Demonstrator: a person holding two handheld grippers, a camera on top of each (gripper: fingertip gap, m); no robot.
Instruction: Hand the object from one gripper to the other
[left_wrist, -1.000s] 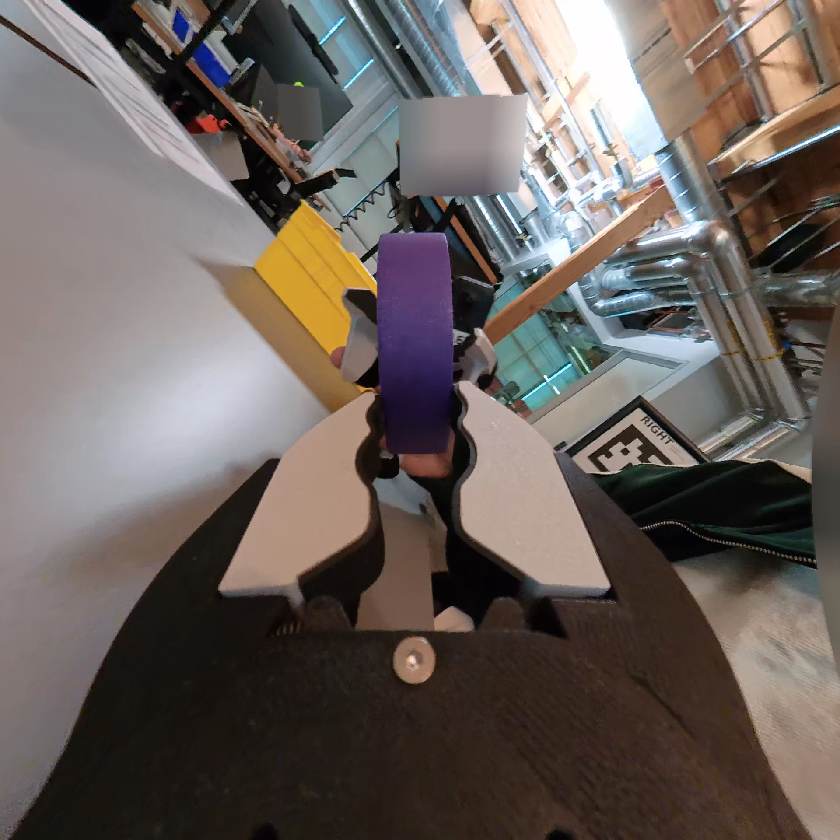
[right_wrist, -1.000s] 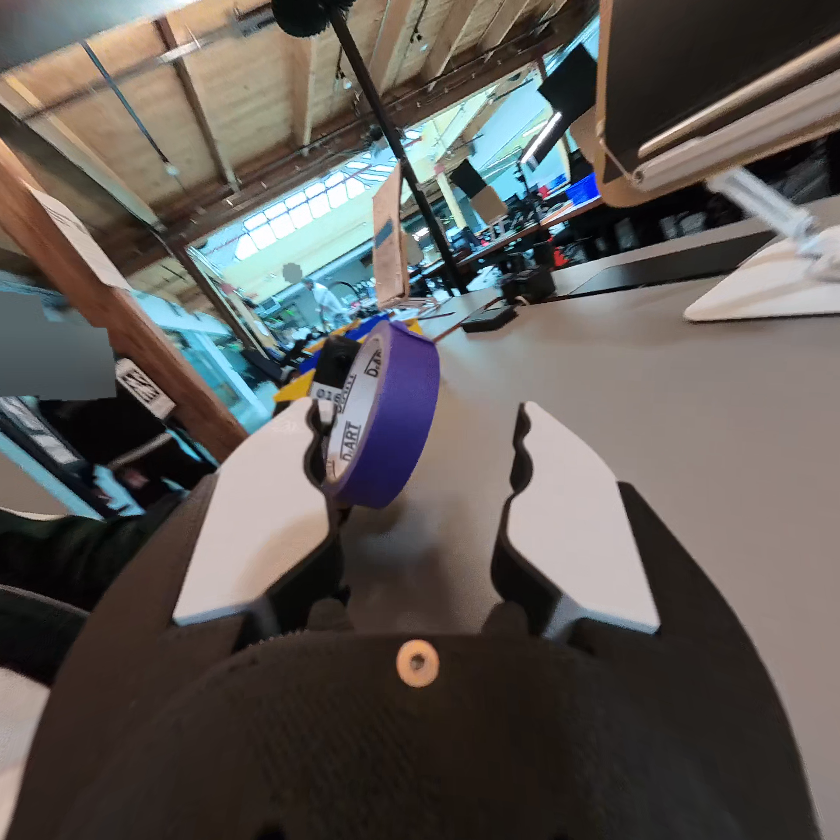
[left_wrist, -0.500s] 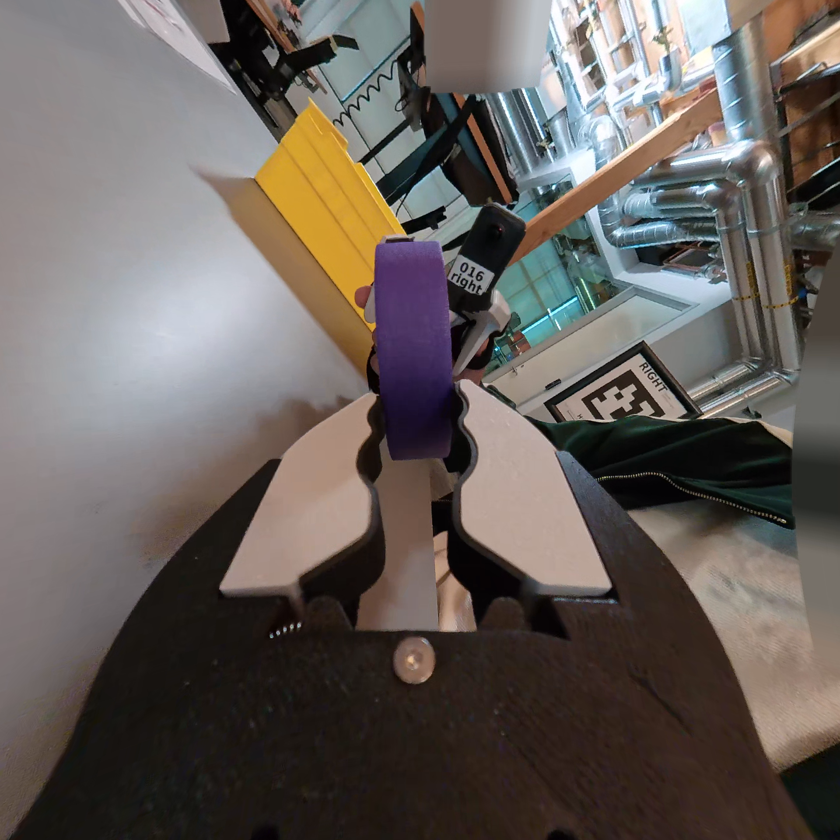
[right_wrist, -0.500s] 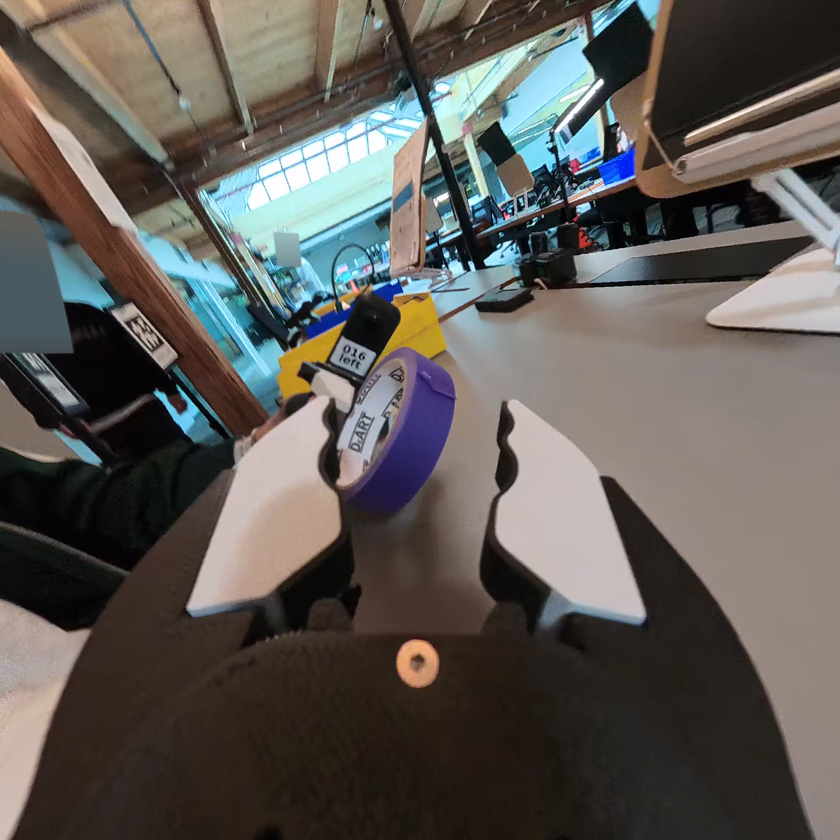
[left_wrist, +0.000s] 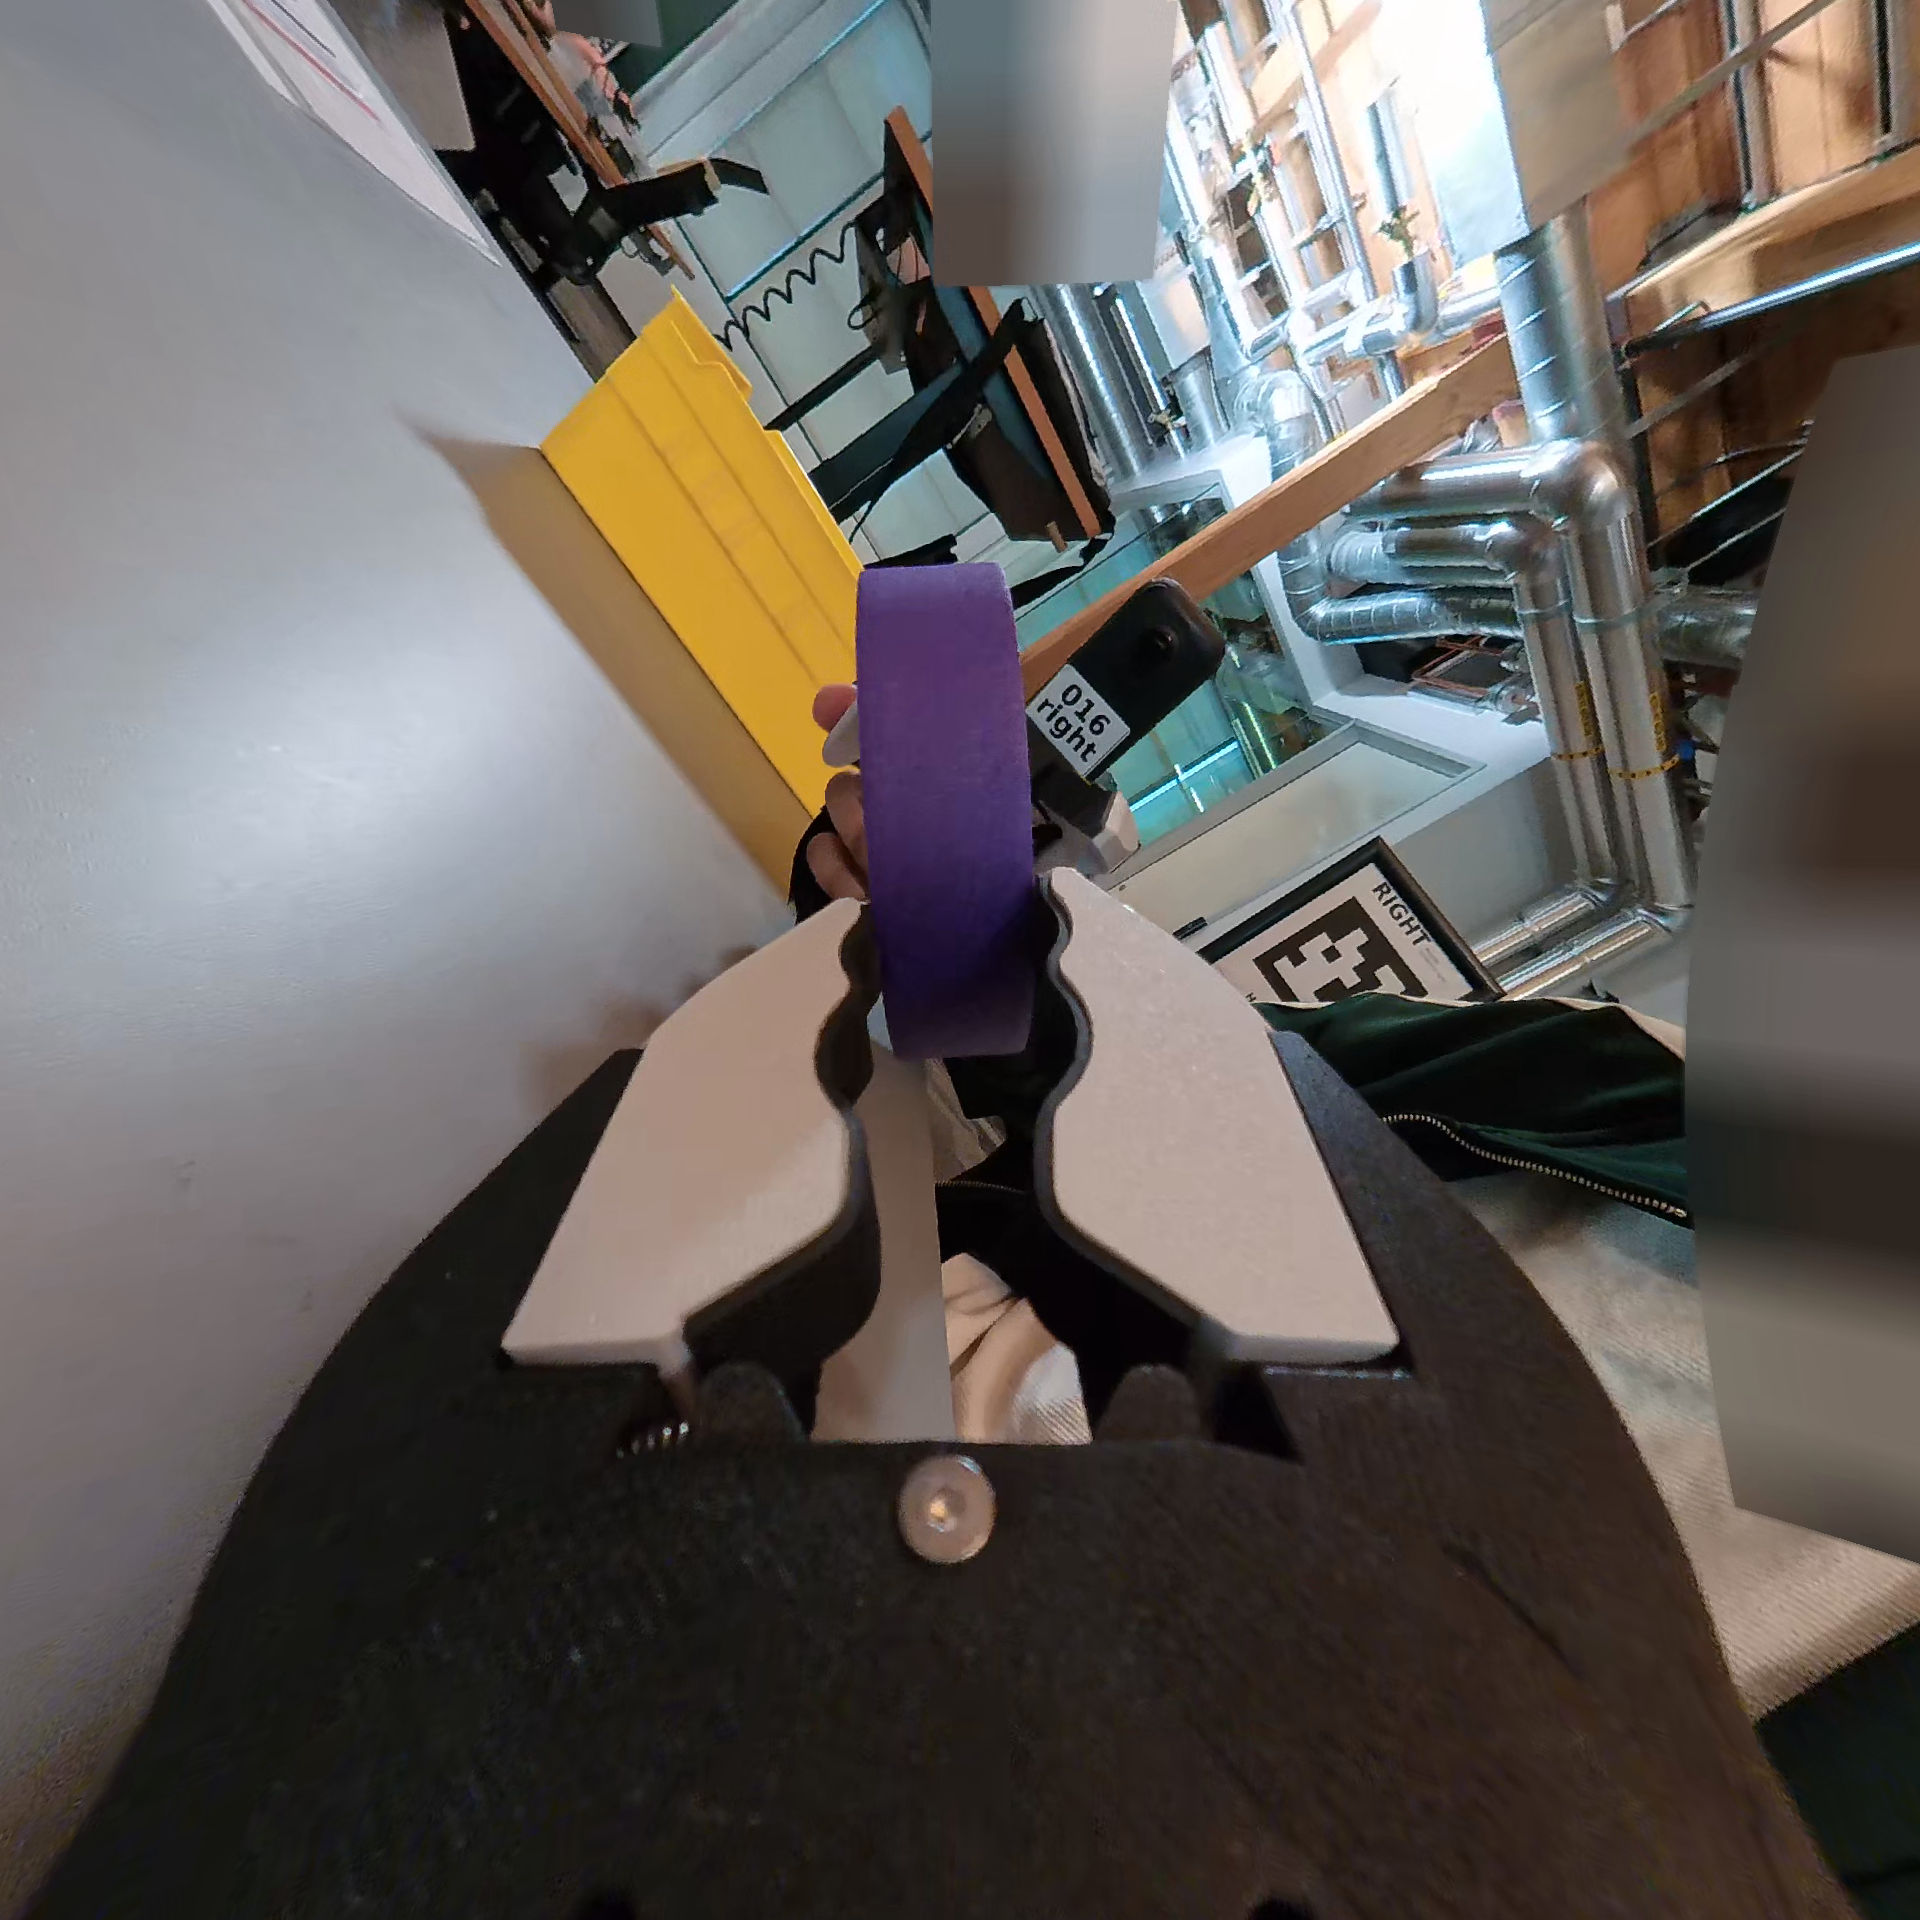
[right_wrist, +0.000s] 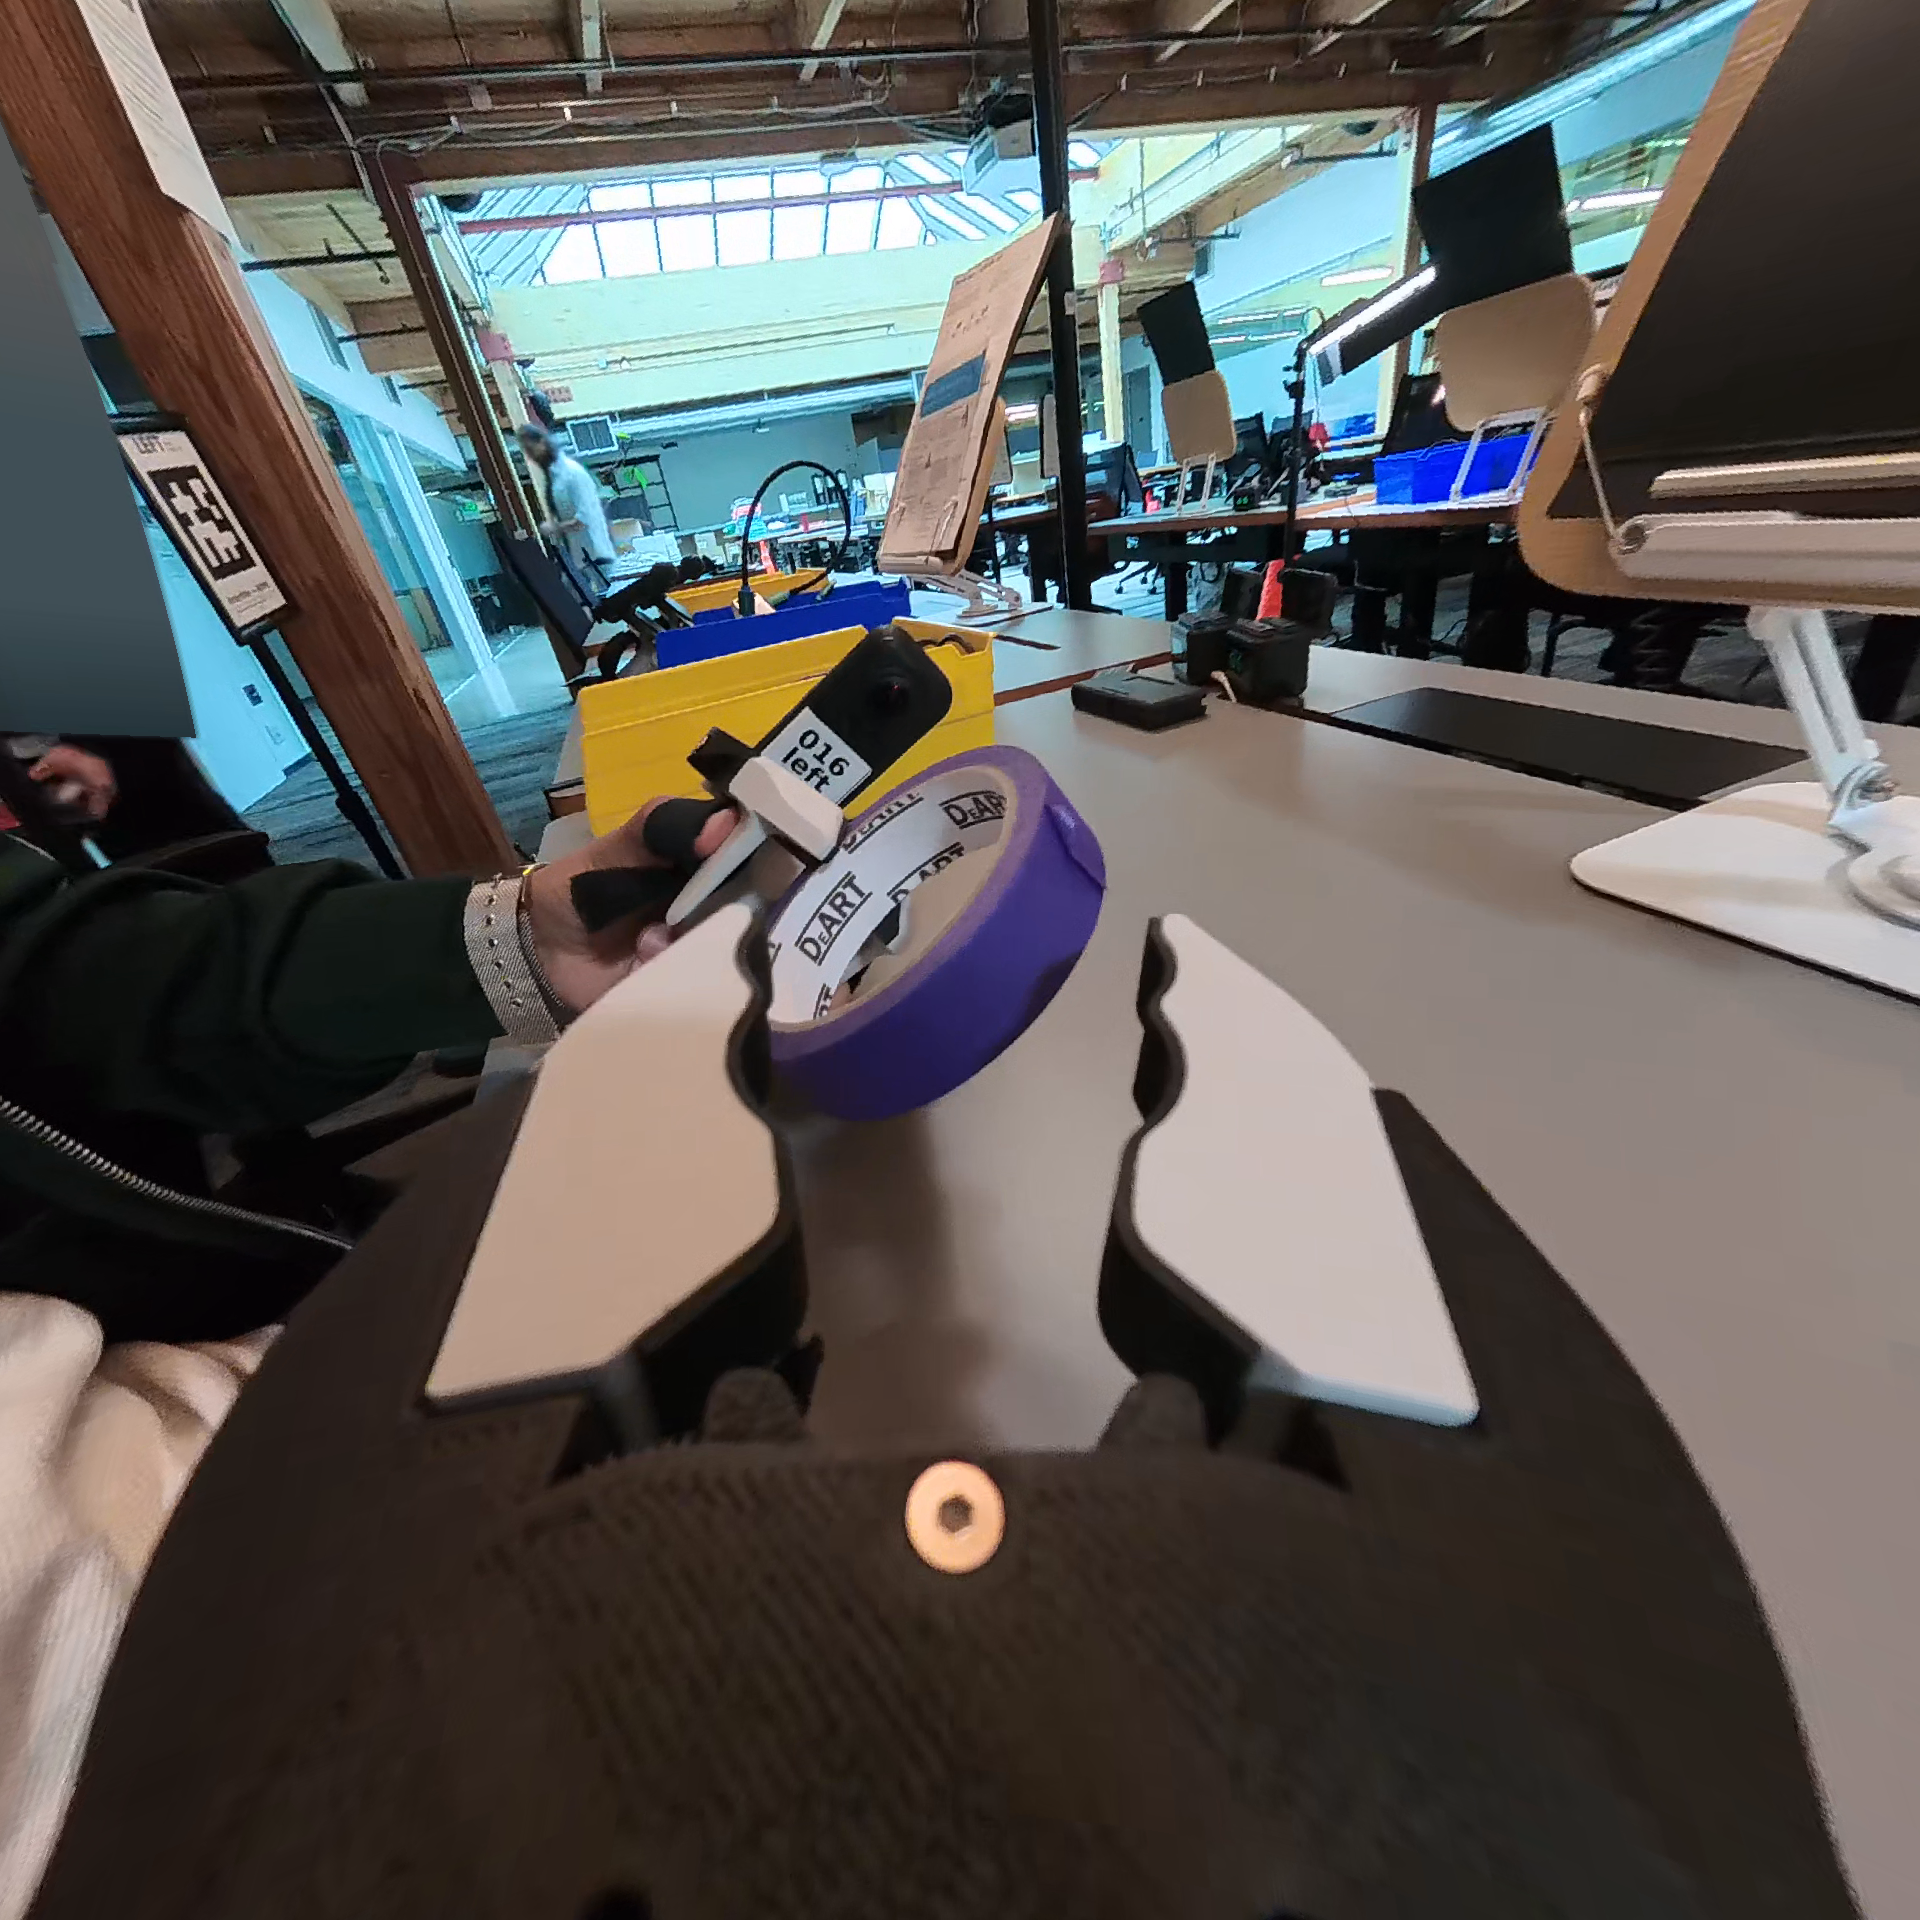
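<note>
Your left gripper (left_wrist: 951, 951) pinches the purple tape roll (left_wrist: 945, 831); right gripper (right_wrist: 951, 997) gapes wide, empty.
Light, stiff, probably grippy: clamp across the free band, flat sides.

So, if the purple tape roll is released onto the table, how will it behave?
The purple tape roll is round, so on edge it would probably roll across the smooth table. It looks stiff; the left hand-held gripper pinches it without visible deformation.
</note>
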